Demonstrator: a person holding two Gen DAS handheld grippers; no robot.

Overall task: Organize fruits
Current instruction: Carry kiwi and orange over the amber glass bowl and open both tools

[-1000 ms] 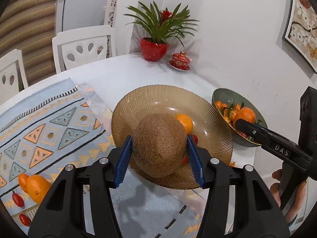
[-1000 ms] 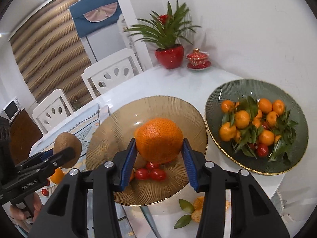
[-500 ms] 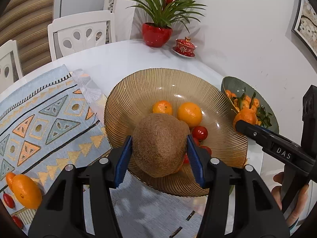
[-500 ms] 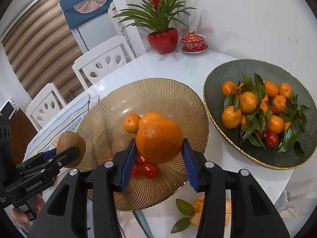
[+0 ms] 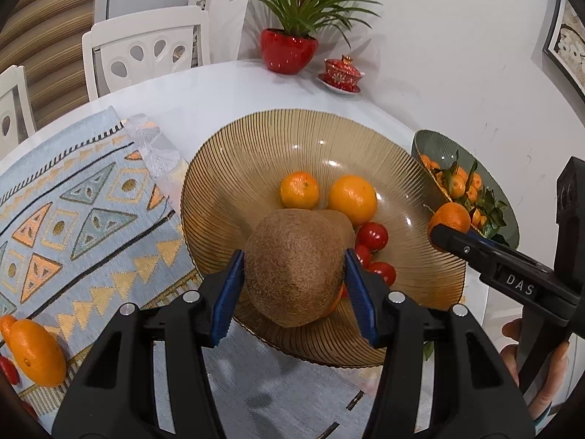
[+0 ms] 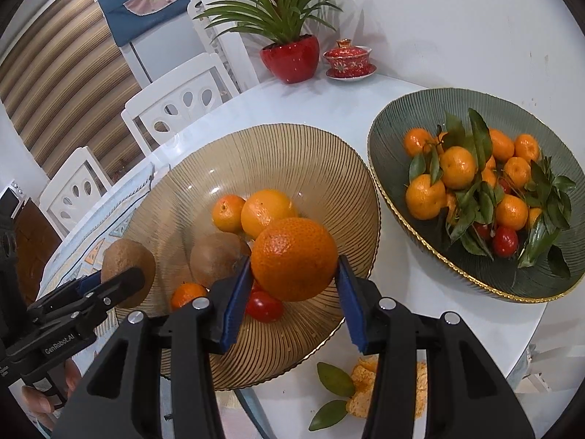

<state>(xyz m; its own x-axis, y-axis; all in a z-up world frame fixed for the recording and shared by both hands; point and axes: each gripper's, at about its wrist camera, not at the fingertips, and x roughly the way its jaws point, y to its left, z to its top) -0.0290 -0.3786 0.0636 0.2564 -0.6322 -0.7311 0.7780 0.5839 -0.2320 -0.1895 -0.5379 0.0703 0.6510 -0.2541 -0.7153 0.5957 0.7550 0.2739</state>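
Both tongs loaded, held over the amber bowl.
Left tongs clamped on a kiwi, blue pads pressed on both sides, held above the bowl's near rim. Right tongs clamped on an orange, held above the bowl's near-right part. In the bowl: two oranges, a second kiwi, cherry tomatoes, a small mandarin. Green bowl of leafy mandarins just right of the amber one, rims near or touching, cannot tell. Loose orange lies on the patterned mat at left. Peel and leaves on the white tabletop in front of the bowls. Red plant pot and lidded red cup at the far side.
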